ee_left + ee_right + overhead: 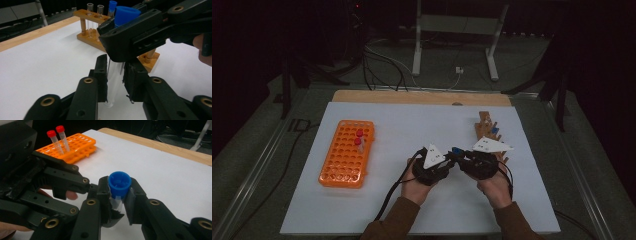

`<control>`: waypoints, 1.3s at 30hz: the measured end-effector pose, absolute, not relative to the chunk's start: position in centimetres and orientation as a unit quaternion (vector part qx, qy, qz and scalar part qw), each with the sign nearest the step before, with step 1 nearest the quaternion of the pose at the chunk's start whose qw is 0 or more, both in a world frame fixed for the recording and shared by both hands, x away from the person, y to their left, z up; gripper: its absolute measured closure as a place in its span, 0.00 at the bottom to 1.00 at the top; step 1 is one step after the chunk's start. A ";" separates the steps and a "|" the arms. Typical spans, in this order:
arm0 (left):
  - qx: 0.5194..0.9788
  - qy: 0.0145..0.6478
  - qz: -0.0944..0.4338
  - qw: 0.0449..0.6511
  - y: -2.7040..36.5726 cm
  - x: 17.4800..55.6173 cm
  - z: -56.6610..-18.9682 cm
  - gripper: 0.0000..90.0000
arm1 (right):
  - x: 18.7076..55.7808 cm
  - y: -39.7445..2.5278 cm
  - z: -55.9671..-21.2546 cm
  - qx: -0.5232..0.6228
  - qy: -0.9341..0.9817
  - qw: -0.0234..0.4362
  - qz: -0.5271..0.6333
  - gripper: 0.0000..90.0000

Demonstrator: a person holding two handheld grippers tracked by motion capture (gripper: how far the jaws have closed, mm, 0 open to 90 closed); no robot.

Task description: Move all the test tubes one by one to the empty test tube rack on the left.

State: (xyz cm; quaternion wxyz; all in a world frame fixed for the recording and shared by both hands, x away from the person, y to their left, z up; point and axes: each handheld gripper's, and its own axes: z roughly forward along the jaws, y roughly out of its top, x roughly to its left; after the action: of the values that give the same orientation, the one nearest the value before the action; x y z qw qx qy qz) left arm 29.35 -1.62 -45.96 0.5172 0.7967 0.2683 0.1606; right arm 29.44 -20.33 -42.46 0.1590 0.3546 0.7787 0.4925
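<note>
A clear test tube point(113, 82) with a blue cap point(119, 183) is held upright between both grippers above the middle of the white mat. My right gripper point(119, 195) is shut on the tube just under the cap. My left gripper point(115, 75) grips the glass body lower down, its pads against both sides. In the high view the two grippers meet nose to nose, left gripper point(450, 160) and right gripper point(459, 156), with the blue cap point(457, 150) between them. The tube's bottom hangs a little above the mat.
An orange rack point(346, 152) holding two red-capped tubes point(359, 137) lies at the left. A wooden rack point(488, 131) with clear tubes and a blue-capped one point(112, 6) stands at the right, just behind the grippers. The white mat point(412, 120) covers the table.
</note>
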 end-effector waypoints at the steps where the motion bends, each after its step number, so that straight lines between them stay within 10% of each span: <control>1: 0.798 0.266 0.163 0.516 -1.7 29.3 -46.0 0.85 | 29.5 -20.4 -42.5 0.355 0.778 0.159 0.493 0.85; 5: 0.797 0.267 0.165 0.516 -1.8 29.2 -46.0 0.86 | 29.6 -20.5 -42.5 0.358 0.777 0.155 0.495 0.83; 20: 0.778 0.318 0.181 0.510 2.3 29.9 -46.1 0.86 | 30.2 -23.5 -41.3 0.394 0.737 0.187 0.517 0.22; 39: 0.742 0.379 0.225 0.506 10.8 29.0 -44.8 0.86 | 30.6 -26.7 -40.6 0.441 0.704 0.232 0.506 0.02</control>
State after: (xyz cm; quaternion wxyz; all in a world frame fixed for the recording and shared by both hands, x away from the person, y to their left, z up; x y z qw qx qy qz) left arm 28.99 10.77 -44.79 0.5059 0.7415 0.3789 0.2250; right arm 30.64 -26.73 -40.59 0.2322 0.4413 0.7036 0.5062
